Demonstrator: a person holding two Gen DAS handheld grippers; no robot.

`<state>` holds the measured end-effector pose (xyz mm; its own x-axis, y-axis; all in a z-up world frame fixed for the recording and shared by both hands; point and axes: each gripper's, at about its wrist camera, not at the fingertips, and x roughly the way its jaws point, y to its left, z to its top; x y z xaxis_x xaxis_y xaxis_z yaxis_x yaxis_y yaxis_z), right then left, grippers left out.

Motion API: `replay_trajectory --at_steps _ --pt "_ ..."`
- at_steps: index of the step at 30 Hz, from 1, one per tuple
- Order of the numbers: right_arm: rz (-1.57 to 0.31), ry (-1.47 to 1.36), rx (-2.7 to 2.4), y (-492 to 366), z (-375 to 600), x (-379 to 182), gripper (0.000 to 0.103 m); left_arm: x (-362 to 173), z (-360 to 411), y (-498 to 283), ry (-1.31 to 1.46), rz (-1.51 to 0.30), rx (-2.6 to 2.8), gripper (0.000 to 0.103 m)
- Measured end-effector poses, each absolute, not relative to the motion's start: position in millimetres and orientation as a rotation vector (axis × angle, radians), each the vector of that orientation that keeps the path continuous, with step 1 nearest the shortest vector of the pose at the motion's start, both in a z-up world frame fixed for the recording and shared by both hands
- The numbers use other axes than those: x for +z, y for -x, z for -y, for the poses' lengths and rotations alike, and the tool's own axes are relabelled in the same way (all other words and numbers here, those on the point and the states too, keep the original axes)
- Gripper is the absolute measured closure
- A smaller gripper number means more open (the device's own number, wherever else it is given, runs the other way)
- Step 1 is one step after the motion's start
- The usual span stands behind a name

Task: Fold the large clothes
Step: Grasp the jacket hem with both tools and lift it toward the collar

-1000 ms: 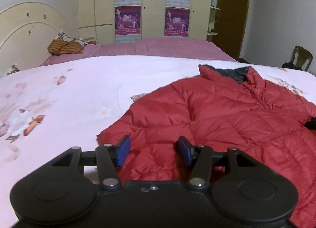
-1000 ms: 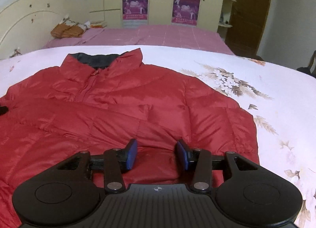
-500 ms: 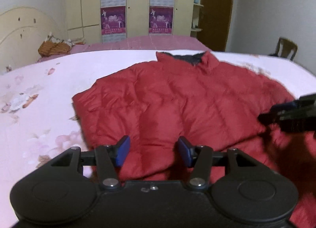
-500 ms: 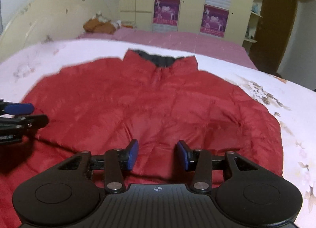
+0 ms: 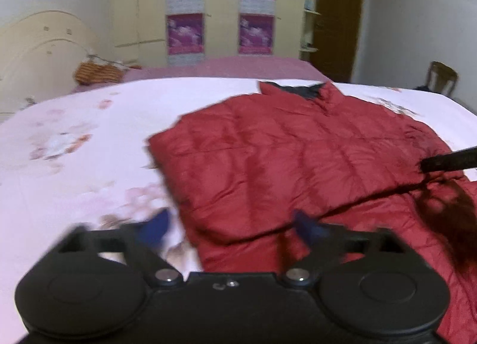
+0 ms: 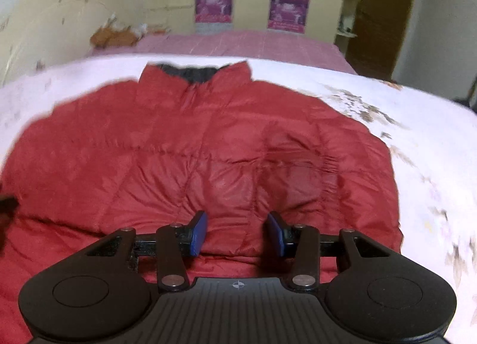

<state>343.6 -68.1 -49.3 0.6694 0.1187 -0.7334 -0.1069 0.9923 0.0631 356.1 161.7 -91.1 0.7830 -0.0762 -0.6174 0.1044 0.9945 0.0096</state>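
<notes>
A red quilted puffer jacket [image 5: 298, 153] lies flat on the pink floral bed sheet [image 5: 74, 165], dark collar at the far end. In the right wrist view it [image 6: 208, 150] fills the middle. My left gripper [image 5: 232, 226] is open and empty, blurred, above the jacket's near left corner. My right gripper [image 6: 235, 233] is open and empty above the jacket's near hem; its black tip shows at the right edge of the left wrist view [image 5: 447, 160]. A folded layer of the jacket lies over the lower part.
A cream headboard [image 5: 38, 54] stands at the left. A second bed with a purple cover [image 5: 223, 66] and a bundle of orange cloth [image 5: 95, 74] lies behind. A wardrobe with posters [image 5: 220, 7], a brown door [image 5: 337, 15] and a chair [image 5: 441, 77] stand beyond.
Both grippers have pulled back and risen from the jacket. The left gripper's fingers have spread wider. The left view has swung to show more of the sheet at the left.
</notes>
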Motion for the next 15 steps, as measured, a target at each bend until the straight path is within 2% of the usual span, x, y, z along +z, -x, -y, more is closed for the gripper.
replay_trajectory --at_steps 1,2,6,10,12,14,15 --pt "-0.821 -0.022 0.112 -337.8 71.3 -46.0 0.028 -90.6 -165.2 -348.2 -0.043 -0.658 -0.080 0.000" --pt "-0.801 -0.024 0.110 -329.9 74.0 -42.5 0.001 -90.6 -168.3 -342.1 -0.042 -0.671 -0.073 0.000" --pt "-0.781 -0.046 0.145 -298.3 91.1 -35.4 0.001 -88.4 -177.0 -312.1 -0.034 -0.701 -0.048 0.001" --pt "-0.762 -0.115 0.139 -260.4 121.5 -27.1 0.002 -86.4 -180.6 -279.2 -0.023 -0.737 -0.054 0.010" --pt "-0.766 -0.171 0.129 -241.5 143.1 -24.0 0.020 -86.4 -182.9 -261.4 -0.001 -0.763 -0.068 0.015" --pt "-0.771 -0.229 0.113 -222.0 165.3 -22.3 0.025 -87.1 -184.5 -243.7 0.033 -0.784 -0.078 0.022" --pt "-0.774 -0.256 0.108 -211.7 176.2 -21.3 0.032 -87.5 -185.5 -234.7 0.057 -0.795 -0.085 0.023"
